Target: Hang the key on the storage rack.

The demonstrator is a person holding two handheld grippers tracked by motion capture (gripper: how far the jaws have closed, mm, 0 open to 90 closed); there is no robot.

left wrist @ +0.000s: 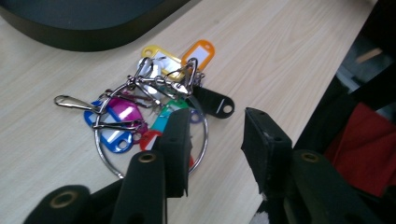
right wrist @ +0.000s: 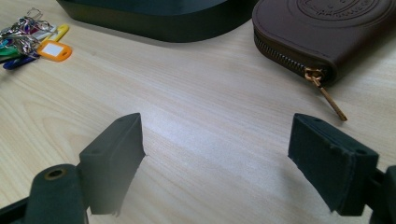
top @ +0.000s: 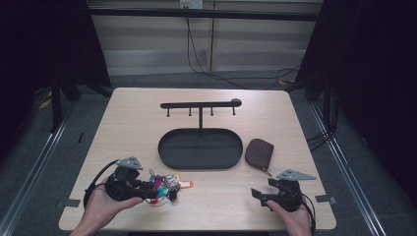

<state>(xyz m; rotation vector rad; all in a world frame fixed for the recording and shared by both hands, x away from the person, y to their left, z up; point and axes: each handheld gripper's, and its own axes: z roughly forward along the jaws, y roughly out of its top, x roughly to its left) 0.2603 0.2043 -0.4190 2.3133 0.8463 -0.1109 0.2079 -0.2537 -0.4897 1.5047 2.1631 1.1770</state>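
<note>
A bunch of keys with coloured tags (top: pixel 166 185) (left wrist: pixel 149 98) on a large metal ring (left wrist: pixel 204 140) lies on the wooden table near its front left. My left gripper (top: pixel 153 191) (left wrist: pixel 217 116) is held in a hand right at the bunch. Its jaws stand apart, one over the ring's edge, and the pads press on nothing. My right gripper (top: pixel 263 191) (right wrist: pixel 215 135) sits at the front right, open wide over bare table. A brown zipped pouch (top: pixel 259 152) (right wrist: pixel 327 32) lies just beyond it. The keys (right wrist: pixel 32 39) also lie far left in the right gripper view.
A black oval tray (top: pixel 162 147) (left wrist: pixel 70 32) (right wrist: pixel 154 21) sits mid-table, behind it a black rack with several hooks (top: pixel 200 104). Bare wood lies between the two grippers. The table's front edge is close behind both hands.
</note>
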